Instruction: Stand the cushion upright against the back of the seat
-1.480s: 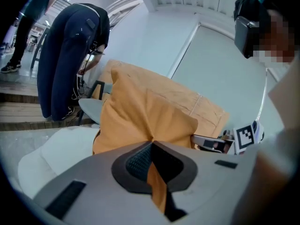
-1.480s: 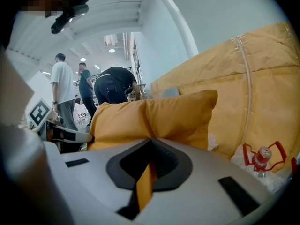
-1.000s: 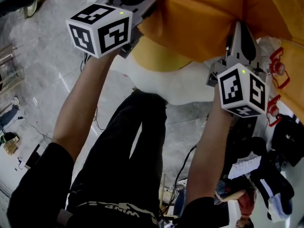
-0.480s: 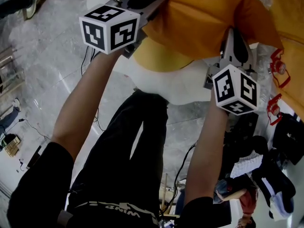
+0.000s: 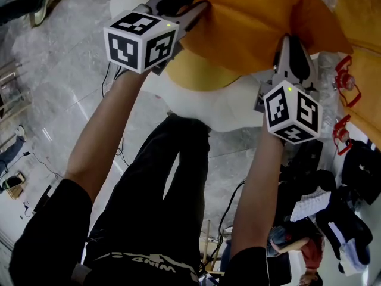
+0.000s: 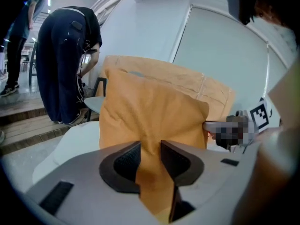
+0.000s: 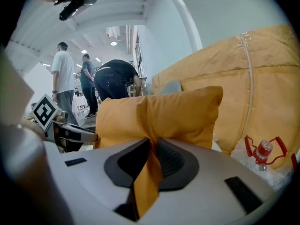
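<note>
1. Orange fabric cushion (image 6: pixel 152 111), plump and creased, stands upright on the white seat (image 6: pixel 65 146), just in front of the orange padded back (image 6: pixel 192 81).
2. Both bare forearms reach forward, with the grippers tilted slightly down at the cushion's near edge.
3. Left gripper (image 6: pixel 150 148): its jaws have just been opening and stand apart, with a fold of fabric between them.
4. Right gripper (image 7: pixel 153 146): its jaws have just been easing open, but the pads pinch a fold.

Head view steeply down from above; gripper views close along their jaws; orange cushion (image 5: pixel 256 22) common to all.
</note>
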